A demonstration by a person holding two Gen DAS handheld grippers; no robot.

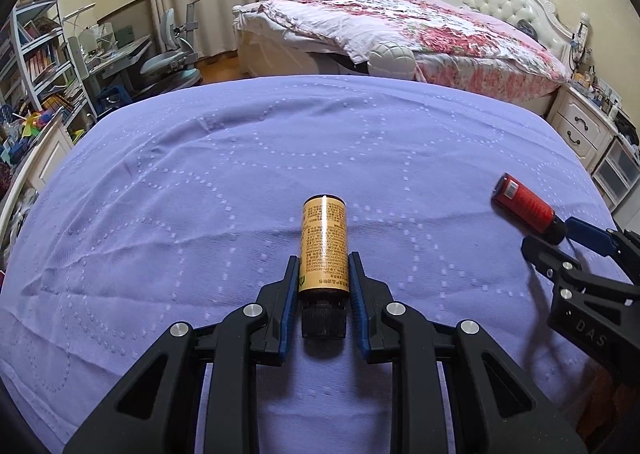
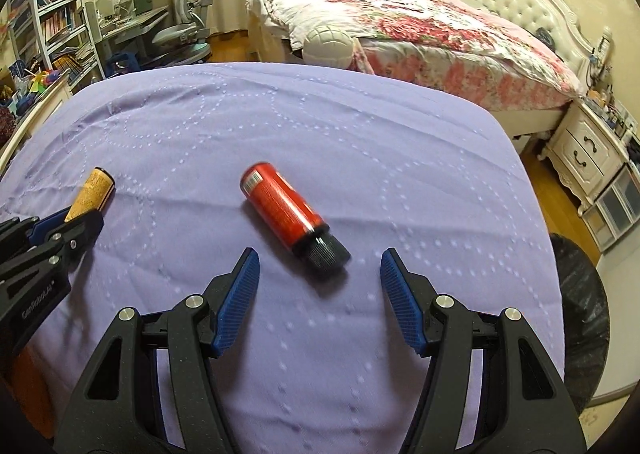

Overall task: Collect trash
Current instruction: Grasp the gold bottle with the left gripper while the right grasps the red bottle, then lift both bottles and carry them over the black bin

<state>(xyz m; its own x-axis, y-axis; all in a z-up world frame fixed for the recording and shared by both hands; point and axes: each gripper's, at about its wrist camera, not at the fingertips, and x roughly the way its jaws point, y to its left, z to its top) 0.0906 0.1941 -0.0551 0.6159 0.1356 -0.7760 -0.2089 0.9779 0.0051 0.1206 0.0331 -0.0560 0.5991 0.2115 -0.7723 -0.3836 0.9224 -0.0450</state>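
two bottles (image 1: 323,244) (image 2: 286,209); two tools (image 1: 324,274) (image 2: 320,274)

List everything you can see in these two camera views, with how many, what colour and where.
yellow bottle: one, yellow with black cap, clamped in the left gripper
red bottle: one, red with black cap, lying on the cloth ahead of the right gripper
purple cloth: one, lilac, covering the work surface
bed: one, floral pink bedding, white headboard, behind
nightstand: one, white, right of bed
desk chair: one, grey, far left
bookshelf: one, white, left edge
black bag: one, right edge
left gripper: black, blue pads, shut
right gripper: black, blue pads, open
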